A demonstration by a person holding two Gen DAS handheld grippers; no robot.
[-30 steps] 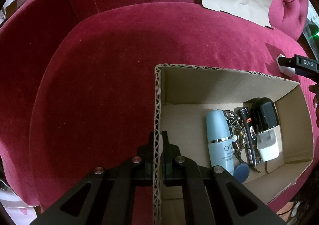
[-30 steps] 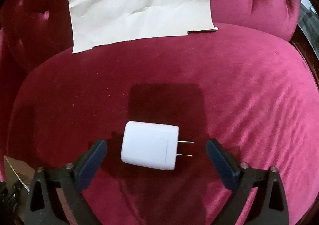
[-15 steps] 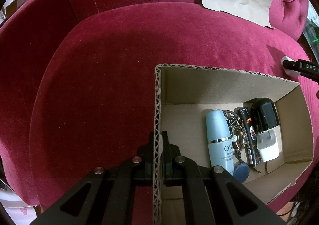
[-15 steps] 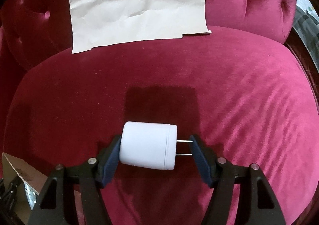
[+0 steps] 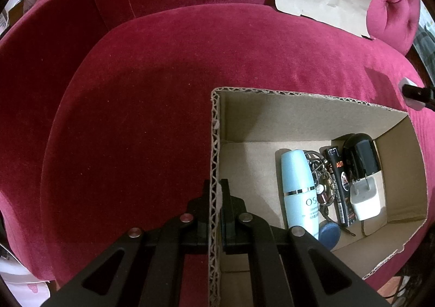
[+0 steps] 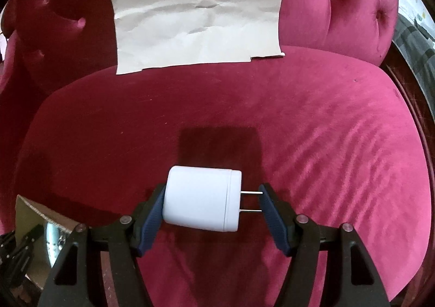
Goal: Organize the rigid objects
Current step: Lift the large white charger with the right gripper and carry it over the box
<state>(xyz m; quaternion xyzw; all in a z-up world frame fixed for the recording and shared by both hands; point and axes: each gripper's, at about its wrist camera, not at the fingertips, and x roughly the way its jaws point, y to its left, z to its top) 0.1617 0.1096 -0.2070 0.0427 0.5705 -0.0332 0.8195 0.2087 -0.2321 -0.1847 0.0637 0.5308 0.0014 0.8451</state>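
In the right wrist view my right gripper (image 6: 212, 205) is shut on a white plug adapter (image 6: 202, 202), one pad on its flat end and the other against its two prongs, held just above the red sofa seat (image 6: 312, 122). The left wrist view shows my left gripper (image 5: 216, 195) shut on the left wall of an open cardboard box (image 5: 307, 116). Inside the box lie a pale blue bottle (image 5: 297, 187), a bunch of keys (image 5: 323, 182), a black tube (image 5: 339, 184), a black charger (image 5: 363, 154) and another white adapter (image 5: 364, 197). The right gripper's tip shows at that view's right edge.
A sheet of brown paper (image 6: 195, 13) leans against the tufted backrest (image 6: 339, 2). A corner of the box (image 6: 30, 214) shows at the lower left of the right wrist view. Bare red cushion (image 5: 130, 105) spreads left of the box.
My right gripper has shut on the white adapter, which lay loose between wide jaws, and lifted it off the cushion. The left gripper kept still on the box wall.
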